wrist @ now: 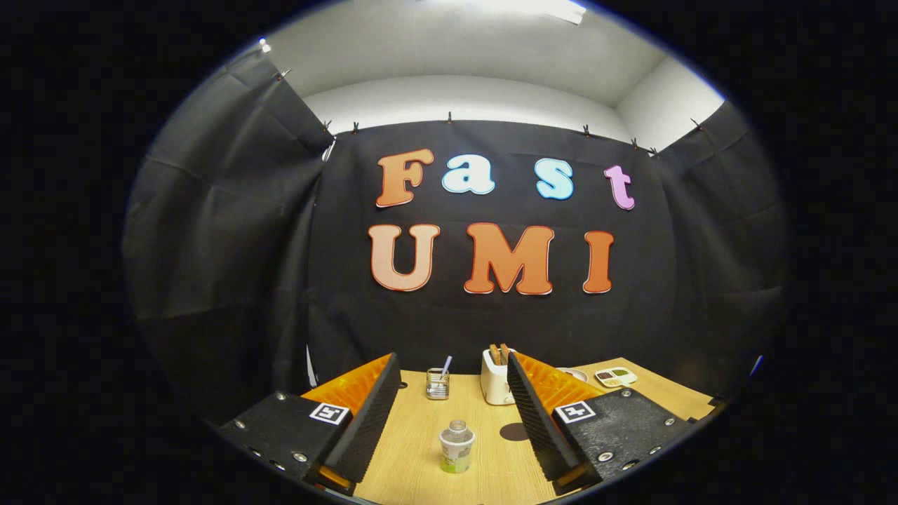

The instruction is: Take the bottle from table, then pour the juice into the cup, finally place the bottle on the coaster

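Bottle point(457, 445) stands untouched between the wide-spread claw point(452, 400) fingers.

Gripper point(452, 393) fingers spread wide; bottle point(457, 446) stands alone between them on bare table point(414, 463). Toaster point(495, 377) and holder point(438, 384) stand beyond.

Black cloth wall point(491, 322), wooden table point(421, 449), perhaps white ceiling point(456, 49)
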### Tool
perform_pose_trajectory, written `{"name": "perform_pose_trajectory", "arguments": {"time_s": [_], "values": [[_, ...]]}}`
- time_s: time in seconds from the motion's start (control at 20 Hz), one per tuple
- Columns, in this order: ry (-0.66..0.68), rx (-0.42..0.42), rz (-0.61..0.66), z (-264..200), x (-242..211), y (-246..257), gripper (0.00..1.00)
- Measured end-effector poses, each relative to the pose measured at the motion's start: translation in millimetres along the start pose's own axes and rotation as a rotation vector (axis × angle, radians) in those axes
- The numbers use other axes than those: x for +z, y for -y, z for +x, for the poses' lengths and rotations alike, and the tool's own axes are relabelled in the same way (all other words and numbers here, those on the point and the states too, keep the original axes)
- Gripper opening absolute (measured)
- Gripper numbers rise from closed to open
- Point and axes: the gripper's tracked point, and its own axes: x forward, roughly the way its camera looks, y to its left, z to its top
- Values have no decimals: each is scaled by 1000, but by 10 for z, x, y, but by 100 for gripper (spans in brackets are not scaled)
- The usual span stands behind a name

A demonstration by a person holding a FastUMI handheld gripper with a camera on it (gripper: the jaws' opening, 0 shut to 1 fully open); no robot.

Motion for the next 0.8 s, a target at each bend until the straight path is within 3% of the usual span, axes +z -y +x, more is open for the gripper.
{"name": "perform_pose_trajectory", "arguments": {"time_s": [0.35, 0.8], "values": [[-63, -41, -33, 38, -323, 76, 91], [-122, -100, 35, 150, -1068, 206, 92]]}}
